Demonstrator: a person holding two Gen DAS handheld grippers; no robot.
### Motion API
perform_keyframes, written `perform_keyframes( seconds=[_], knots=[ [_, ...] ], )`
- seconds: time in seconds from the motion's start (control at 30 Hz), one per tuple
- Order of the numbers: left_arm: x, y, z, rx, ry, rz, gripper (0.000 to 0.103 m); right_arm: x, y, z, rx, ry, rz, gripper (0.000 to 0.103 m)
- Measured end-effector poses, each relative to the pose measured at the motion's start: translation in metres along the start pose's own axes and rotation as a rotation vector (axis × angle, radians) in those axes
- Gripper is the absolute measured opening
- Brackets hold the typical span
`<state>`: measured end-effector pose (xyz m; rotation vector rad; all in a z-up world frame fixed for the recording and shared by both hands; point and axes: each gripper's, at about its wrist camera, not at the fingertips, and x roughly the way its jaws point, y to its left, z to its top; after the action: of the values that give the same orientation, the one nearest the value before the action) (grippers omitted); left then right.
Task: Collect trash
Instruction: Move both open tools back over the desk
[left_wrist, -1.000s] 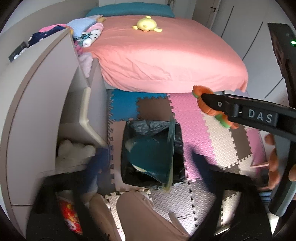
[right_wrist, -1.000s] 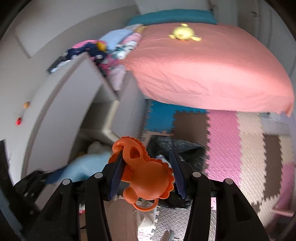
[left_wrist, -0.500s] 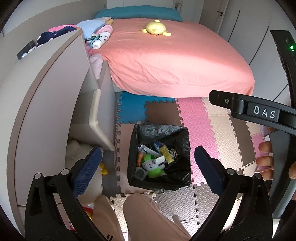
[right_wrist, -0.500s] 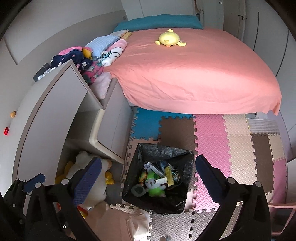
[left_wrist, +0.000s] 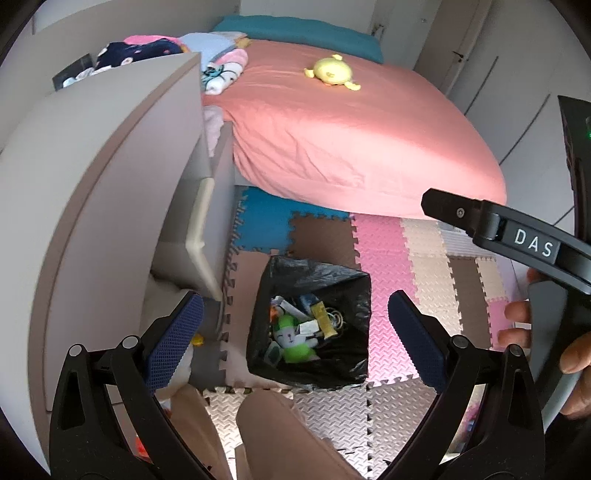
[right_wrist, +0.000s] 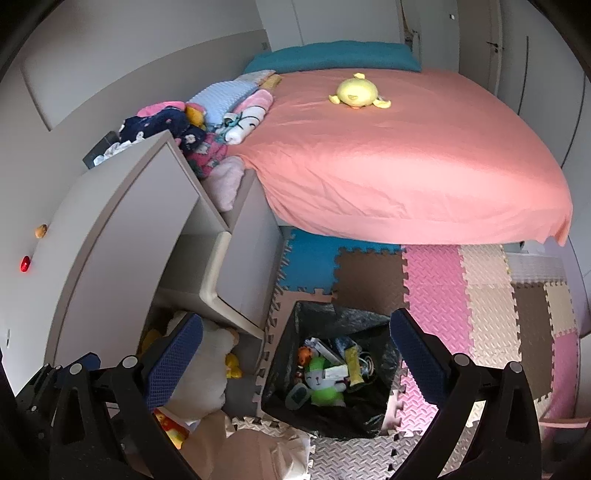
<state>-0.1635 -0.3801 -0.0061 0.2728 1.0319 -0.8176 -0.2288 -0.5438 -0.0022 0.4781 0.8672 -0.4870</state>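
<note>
A square bin lined with a black bag (left_wrist: 354, 291) stands on the foam floor mat; it also shows in the right wrist view (right_wrist: 332, 314). Inside lie a green and white toy (left_wrist: 293, 338) (right_wrist: 323, 384), an orange toy (right_wrist: 303, 356), wrappers and other small trash. My left gripper (left_wrist: 293, 347) is open and empty above the bin. My right gripper (right_wrist: 295, 362) is open and empty, also above the bin; its body with the DAS label (left_wrist: 532, 242) crosses the right of the left wrist view.
A bed with a pink sheet (right_wrist: 406, 155) and a yellow plush (right_wrist: 356, 92) lies beyond the bin. A grey bedside cabinet (left_wrist: 110, 184) with an open drawer (right_wrist: 221, 273) stands left. A white plush (right_wrist: 203, 373) lies under it. My knee (left_wrist: 280, 432) is below.
One second ago the right gripper held an orange toy and a teal plate was over the bin. Both grippers then opened and are empty now; the orange toy lies in the bin.
</note>
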Motion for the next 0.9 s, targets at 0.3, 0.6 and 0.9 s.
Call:
perform_keyframes(
  seconds=[0.3,0.6,0.9],
  knots=[
    [-0.030,0.034,0.014,-0.048,-0.051,0.037,0.097,-0.003,0.056,0.025,-0.080,-0.023,0.047,0.101],
    [-0.068,0.110,0.032,-0.141,-0.125,0.141,0.097,0.006,0.141,0.051,-0.185,-0.019,0.118,0.101],
    [-0.101,0.216,0.037,-0.295,-0.171,0.253,0.097,0.025,0.242,0.073,-0.277,0.003,0.229,0.101]
  ],
)
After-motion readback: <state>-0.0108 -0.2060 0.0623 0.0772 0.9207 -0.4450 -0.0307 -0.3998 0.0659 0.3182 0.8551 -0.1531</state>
